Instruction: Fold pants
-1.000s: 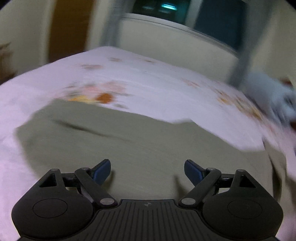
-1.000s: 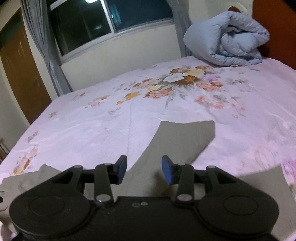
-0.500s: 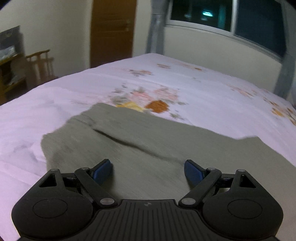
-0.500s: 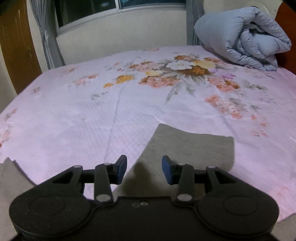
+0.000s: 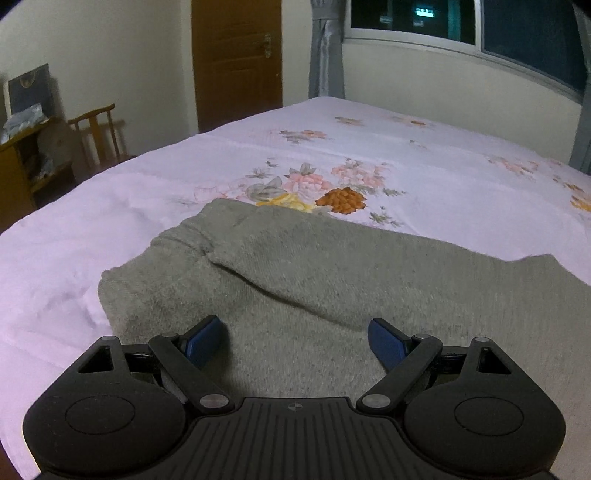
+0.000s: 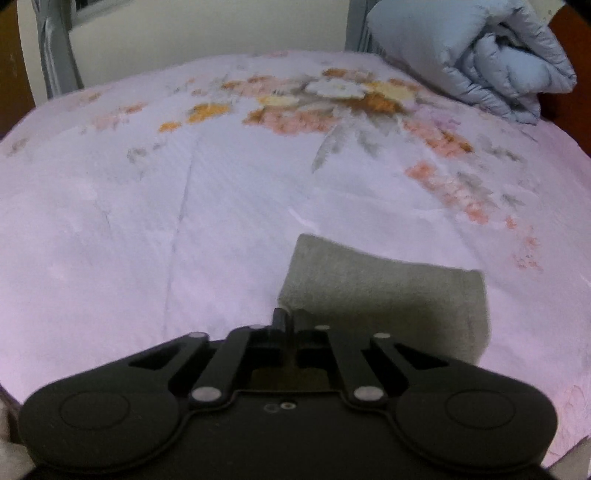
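Fingers of my left gripper point(image 5: 295, 341) stand wide apart, empty, above the grey knitted pants point(image 5: 332, 280) on the near pink floral bedsheet point(image 5: 110, 206); my right gripper point(image 6: 286, 321), just closed, pinches a pant-leg edge.

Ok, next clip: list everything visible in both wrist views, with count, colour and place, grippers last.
pants: one pair, grey, spread on the bed; a leg end lies in front of the right gripper
bed sheet: one, pale pink with floral print, covering the bed
duvet: one, light blue, rolled up at the bed's far right corner
door: one, brown, far wall
curtains: grey, beside the window
window: one, dark, above the bed
chair: one, wooden, left of the bed
left gripper: black with blue pads, jaws wide open over the pants
right gripper: black, jaws just closed at the leg's edge; whether cloth is pinched is unclear
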`<state>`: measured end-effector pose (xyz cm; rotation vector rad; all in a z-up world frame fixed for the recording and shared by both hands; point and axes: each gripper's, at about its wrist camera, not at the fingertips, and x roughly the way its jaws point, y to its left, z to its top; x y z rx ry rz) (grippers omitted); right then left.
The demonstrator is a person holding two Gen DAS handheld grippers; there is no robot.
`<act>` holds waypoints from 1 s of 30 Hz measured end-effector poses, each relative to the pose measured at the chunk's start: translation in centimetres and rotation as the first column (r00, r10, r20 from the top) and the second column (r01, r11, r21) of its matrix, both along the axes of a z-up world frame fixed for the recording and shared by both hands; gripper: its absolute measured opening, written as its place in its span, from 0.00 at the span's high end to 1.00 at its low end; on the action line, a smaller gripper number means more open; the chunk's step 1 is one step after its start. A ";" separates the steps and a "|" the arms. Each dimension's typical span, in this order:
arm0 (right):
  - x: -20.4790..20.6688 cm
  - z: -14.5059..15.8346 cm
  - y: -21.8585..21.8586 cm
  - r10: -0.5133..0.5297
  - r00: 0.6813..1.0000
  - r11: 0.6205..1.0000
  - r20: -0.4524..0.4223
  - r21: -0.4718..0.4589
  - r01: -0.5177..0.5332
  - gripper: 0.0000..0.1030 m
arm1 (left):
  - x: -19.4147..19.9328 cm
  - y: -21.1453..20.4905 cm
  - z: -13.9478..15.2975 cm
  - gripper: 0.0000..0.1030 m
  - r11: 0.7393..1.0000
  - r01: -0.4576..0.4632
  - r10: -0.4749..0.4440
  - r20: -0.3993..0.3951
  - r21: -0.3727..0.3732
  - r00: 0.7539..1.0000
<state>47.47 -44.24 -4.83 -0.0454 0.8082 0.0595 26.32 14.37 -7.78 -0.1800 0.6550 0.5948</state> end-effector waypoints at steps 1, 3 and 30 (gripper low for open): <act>-0.5 0.6 -0.2 0.000 1.000 1.000 0.018 0.000 0.000 1.00 | -0.1 0.0 0.0 0.15 1.000 0.003 -0.003 0.001 0.002 1.000; -1.8 2.0 -1.2 -0.004 0.999 1.000 0.054 0.017 0.003 1.00 | 0.0 -0.1 -0.1 0.14 1.000 0.013 -0.013 -0.006 0.008 1.000; -25.4 2.3 -19.7 -0.348 0.915 0.875 0.204 0.420 0.239 1.00 | -0.4 1.5 -0.6 0.00 0.950 0.308 -0.311 -0.086 -0.051 0.946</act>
